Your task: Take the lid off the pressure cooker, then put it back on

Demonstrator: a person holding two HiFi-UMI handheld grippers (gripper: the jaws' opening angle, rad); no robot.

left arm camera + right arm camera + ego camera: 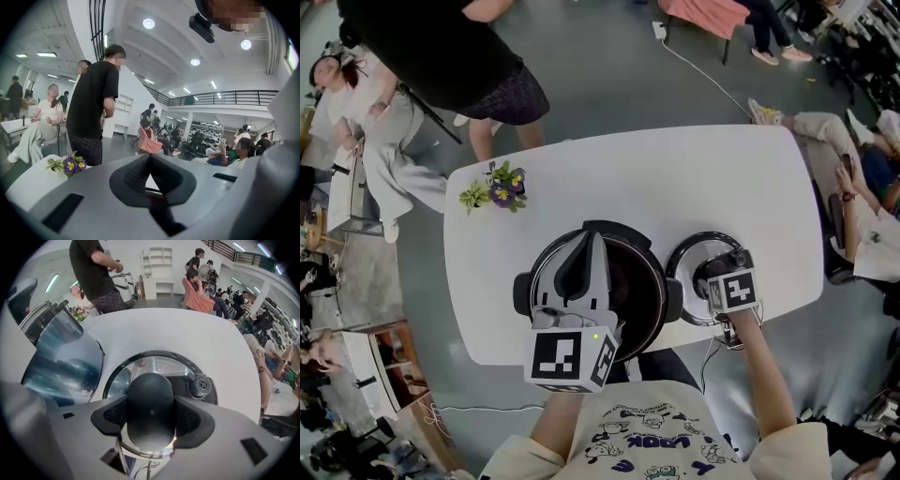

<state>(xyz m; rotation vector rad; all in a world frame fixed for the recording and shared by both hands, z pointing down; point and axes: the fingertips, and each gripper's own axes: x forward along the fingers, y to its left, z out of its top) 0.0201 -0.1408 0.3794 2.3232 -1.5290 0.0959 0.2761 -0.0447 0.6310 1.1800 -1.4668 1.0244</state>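
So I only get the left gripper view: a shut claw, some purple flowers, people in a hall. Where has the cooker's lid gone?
Observer: The round silver lid with a black rim lies flat on the white table, just right of the open black pressure cooker pot.
Operator: Is anything holding it?
Observer: The right claw points down at it, with its pads against both sides of the lid's black knob.
Operator: And where is my claw in all this?
Observer: In the head view the left claw hangs shut and empty above the pot's opening.
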